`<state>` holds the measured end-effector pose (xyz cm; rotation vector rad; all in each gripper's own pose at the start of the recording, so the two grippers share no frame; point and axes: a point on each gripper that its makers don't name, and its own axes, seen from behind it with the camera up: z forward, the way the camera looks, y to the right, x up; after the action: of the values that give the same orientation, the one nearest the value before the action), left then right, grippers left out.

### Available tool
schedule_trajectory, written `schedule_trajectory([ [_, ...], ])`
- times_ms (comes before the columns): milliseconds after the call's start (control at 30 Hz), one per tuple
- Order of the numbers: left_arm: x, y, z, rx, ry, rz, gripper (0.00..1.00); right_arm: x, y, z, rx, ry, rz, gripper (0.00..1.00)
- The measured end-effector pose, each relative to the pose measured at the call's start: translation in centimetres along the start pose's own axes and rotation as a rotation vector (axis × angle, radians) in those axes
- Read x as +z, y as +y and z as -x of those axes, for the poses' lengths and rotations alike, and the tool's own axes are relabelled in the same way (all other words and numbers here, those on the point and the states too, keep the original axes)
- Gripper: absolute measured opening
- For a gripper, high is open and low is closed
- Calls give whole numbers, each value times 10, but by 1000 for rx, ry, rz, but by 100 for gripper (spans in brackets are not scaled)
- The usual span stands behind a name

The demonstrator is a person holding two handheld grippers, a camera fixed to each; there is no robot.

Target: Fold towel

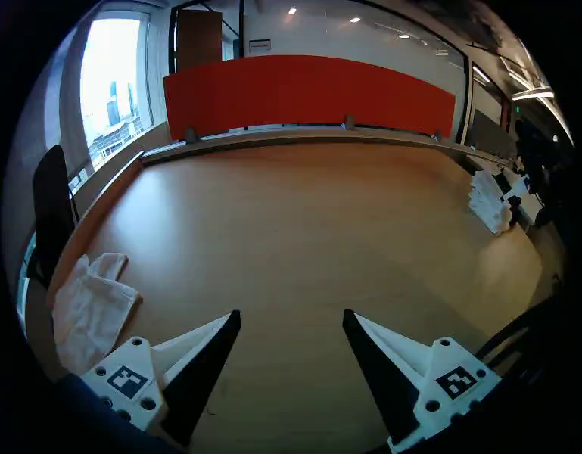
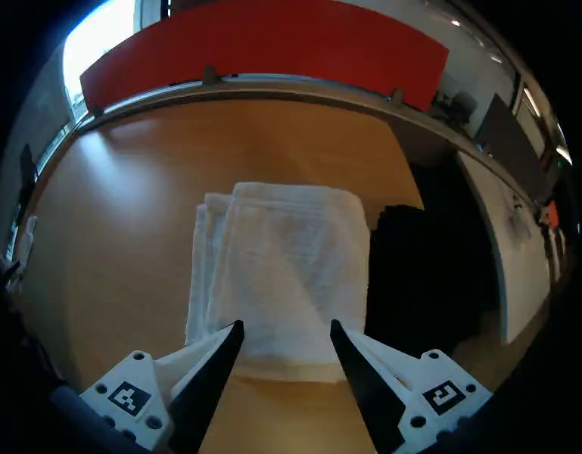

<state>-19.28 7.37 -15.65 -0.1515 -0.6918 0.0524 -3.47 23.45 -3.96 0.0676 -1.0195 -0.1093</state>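
Right gripper view: towel [image 2: 283, 265] just beyond parted right tongs [image 2: 285, 324]

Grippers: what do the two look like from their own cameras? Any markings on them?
The left gripper and the right gripper look alike. Each has two tapering, pointed fingers, white on the outside with black inner faces. Each finger's base is a white block with dark screw holes and a square black-and-white tag.

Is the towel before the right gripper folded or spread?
Folded: the towel shows stacked layers along its left edge, forming a compact rectangle.
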Motion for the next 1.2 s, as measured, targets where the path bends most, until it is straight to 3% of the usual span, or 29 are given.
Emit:
schedule_trajectory([
  [700,-2,-4,1,-8,-10,-24,100,21,3,-77,-35,54,-8,88],
  [1200,-5,-6,1,-14,-13,-47,100,49,0,-76,-39,15,-9,88],
])
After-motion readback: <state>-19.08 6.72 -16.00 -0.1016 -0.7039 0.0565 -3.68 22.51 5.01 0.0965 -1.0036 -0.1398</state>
